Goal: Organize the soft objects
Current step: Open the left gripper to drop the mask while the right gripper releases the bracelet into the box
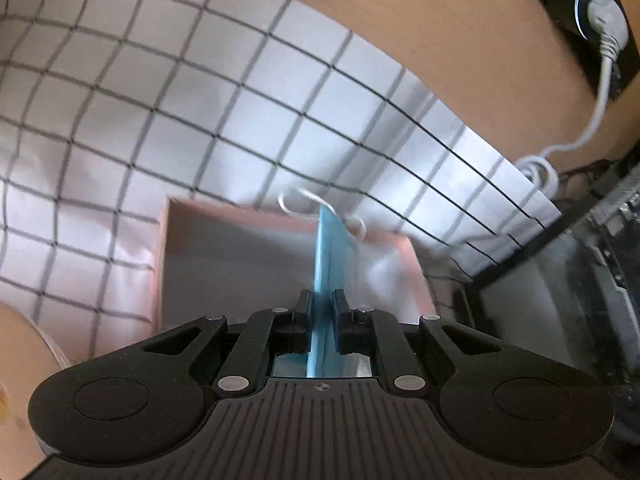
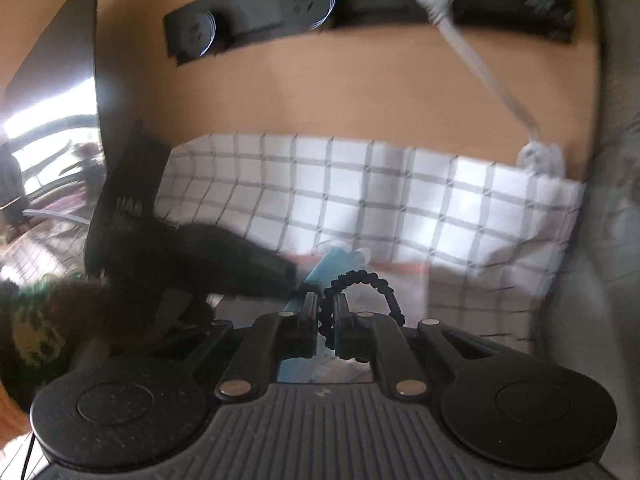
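My left gripper point(image 1: 322, 300) pinches a thin blue mask point(image 1: 330, 248) edge-on, pointing away over the pink box point(image 1: 162, 256); my right gripper point(image 2: 327, 304) clamps a knobbly black hair-tie point(image 2: 362, 280).

place: home or office desk, cannot tell which | surface: tan wooden tabletop point(image 1: 460, 52) under white black-checked cloth point(image 1: 160, 100) | fittings: black recessed socket strip point(image 2: 360, 8), white plug and cable point(image 1: 604, 20)

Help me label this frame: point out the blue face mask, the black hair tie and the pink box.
blue face mask point(image 1: 326, 248): left wrist view, on its pleated blue body ahead of the fingers.
black hair tie point(image 2: 362, 278): right wrist view, top of its loop.
pink box point(image 1: 160, 264): left wrist view, its left wall.
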